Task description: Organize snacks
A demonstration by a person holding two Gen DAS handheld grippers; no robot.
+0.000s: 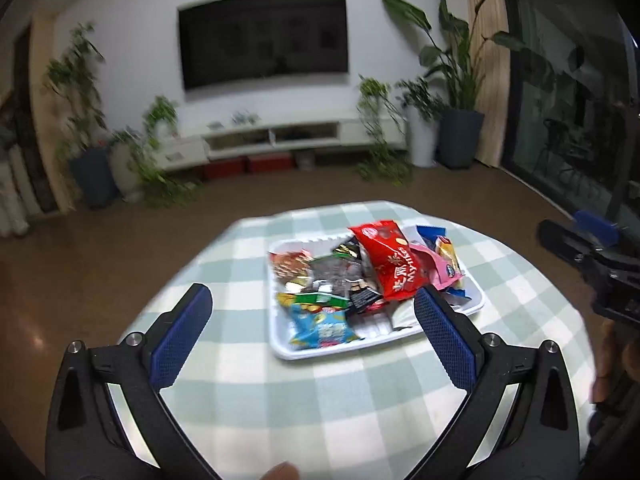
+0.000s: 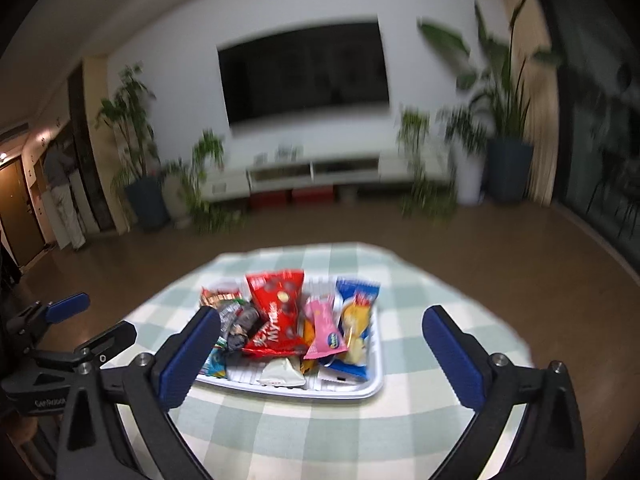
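A white tray [image 1: 280, 344] full of snack packets sits on a table with a green-and-white checked cloth [image 1: 280, 408]. A red Mylikes bag [image 1: 390, 260] lies on top, with a pink packet [image 1: 436, 266] to its right and a blue packet [image 1: 320, 330] at the tray's near edge. My left gripper [image 1: 312, 304] is open and empty, held above the table short of the tray. In the right wrist view the tray [image 2: 360, 390], red bag [image 2: 280, 304] and a blue-and-yellow packet [image 2: 354, 320] show. My right gripper [image 2: 320, 328] is open and empty above the tray's near side.
The other gripper shows at the right edge of the left view [image 1: 592, 256] and at the left of the right view [image 2: 68, 332]. Beyond the table are brown floor, a TV [image 1: 262, 38], a white cabinet [image 1: 276, 136] and potted plants [image 1: 460, 120].
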